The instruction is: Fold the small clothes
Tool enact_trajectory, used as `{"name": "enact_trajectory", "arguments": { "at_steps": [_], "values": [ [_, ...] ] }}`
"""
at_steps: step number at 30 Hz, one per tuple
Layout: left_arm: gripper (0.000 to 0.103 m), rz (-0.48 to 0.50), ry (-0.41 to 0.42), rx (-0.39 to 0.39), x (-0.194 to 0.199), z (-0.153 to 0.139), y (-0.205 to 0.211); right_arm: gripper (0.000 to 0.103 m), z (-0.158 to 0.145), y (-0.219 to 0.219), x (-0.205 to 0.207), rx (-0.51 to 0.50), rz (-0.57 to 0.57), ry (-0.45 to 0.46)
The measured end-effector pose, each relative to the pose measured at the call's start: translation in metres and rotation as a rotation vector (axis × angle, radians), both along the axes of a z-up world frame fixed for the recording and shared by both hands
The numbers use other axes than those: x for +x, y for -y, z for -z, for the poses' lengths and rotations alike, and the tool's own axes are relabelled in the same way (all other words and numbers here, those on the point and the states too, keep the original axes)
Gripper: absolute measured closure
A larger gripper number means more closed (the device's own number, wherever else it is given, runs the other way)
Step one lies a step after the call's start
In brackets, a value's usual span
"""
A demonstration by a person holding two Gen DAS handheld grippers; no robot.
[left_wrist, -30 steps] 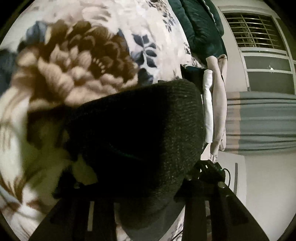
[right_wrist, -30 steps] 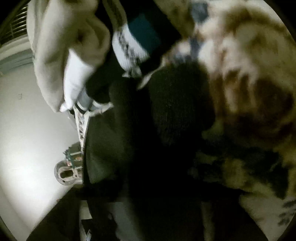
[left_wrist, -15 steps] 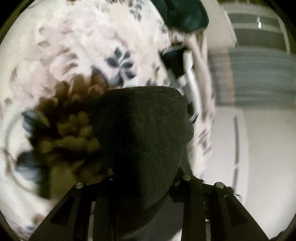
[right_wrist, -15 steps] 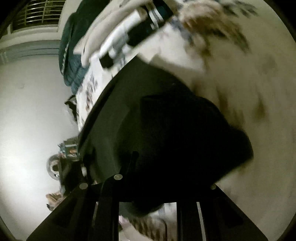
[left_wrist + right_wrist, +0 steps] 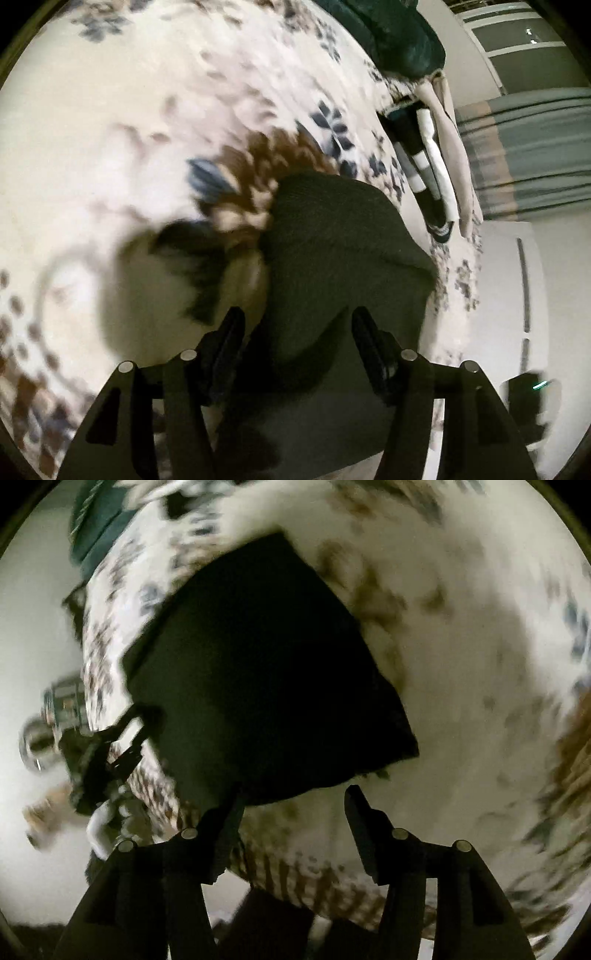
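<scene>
A small dark knit garment (image 5: 340, 258) lies flat on the floral bedspread (image 5: 147, 129) near the bed's edge. It also shows in the right wrist view (image 5: 258, 672) as a dark folded shape. My left gripper (image 5: 295, 325) is open, its fingers on either side of the garment's near edge. My right gripper (image 5: 295, 801) is open just short of the garment's near edge, holding nothing.
A stack of folded clothes (image 5: 432, 166), striped, white and beige, lies at the bed's edge beyond the garment. A dark green quilted item (image 5: 399, 33) lies farther back. The floor (image 5: 517, 295) drops off to the right. A tripod-like stand (image 5: 96, 760) stands beside the bed.
Both grippers have let go of the dark garment and pulled back from it. The garment now lies flat on the bedspread.
</scene>
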State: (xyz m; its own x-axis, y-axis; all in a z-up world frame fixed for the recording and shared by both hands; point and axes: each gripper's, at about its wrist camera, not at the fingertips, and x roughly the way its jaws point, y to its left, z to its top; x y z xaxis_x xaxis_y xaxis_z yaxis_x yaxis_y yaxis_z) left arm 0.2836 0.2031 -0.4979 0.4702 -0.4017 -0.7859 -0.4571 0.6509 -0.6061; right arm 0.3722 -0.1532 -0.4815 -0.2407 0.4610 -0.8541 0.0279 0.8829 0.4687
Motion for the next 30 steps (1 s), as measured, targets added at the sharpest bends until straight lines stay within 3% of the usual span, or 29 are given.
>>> {"name": "enact_trajectory", "arguments": {
  "at_steps": [3, 6, 9, 13, 14, 16, 17, 19, 25, 29, 30],
  "values": [
    [0.046, -0.012, -0.014, 0.041, 0.0, 0.012, 0.006, 0.04, -0.036, -0.052, 0.045, 0.015, -0.14, 0.074],
    [0.046, -0.021, 0.0, 0.034, 0.003, 0.023, 0.012, 0.04, -0.042, -0.139, 0.107, 0.054, -0.358, 0.181],
    [0.046, -0.021, 0.022, 0.029, 0.003, 0.022, 0.015, 0.04, -0.022, -0.236, 0.152, 0.07, -0.543, 0.213],
    [0.046, -0.027, 0.032, 0.018, 0.004, 0.024, 0.018, 0.04, 0.031, -0.34, 0.187, 0.046, -0.725, 0.121],
    [0.046, -0.031, 0.033, 0.012, 0.004, 0.025, 0.018, 0.044, 0.035, -0.339, 0.173, 0.044, -0.752, 0.095],
    [0.046, -0.029, 0.035, 0.004, 0.004, 0.027, 0.017, 0.077, 0.047, -0.356, 0.166, 0.028, -0.83, 0.067],
    [0.046, -0.027, 0.038, 0.0, 0.002, 0.027, 0.016, 0.099, 0.046, -0.349, 0.155, 0.024, -0.866, 0.07],
    [0.047, -0.027, 0.042, -0.005, 0.002, 0.027, 0.015, 0.099, 0.045, -0.352, 0.15, 0.016, -0.892, 0.096],
    [0.048, -0.007, 0.048, -0.016, 0.0, 0.027, 0.015, 0.101, 0.046, -0.348, 0.176, -0.019, -0.742, 0.184],
    [0.048, 0.015, 0.017, -0.017, 0.002, 0.021, 0.014, 0.099, 0.051, -0.338, 0.178, 0.04, -0.698, 0.135],
    [0.048, 0.016, 0.018, -0.014, 0.004, 0.017, 0.012, 0.098, 0.048, -0.329, 0.182, 0.096, -0.669, 0.068]
  ]
}}
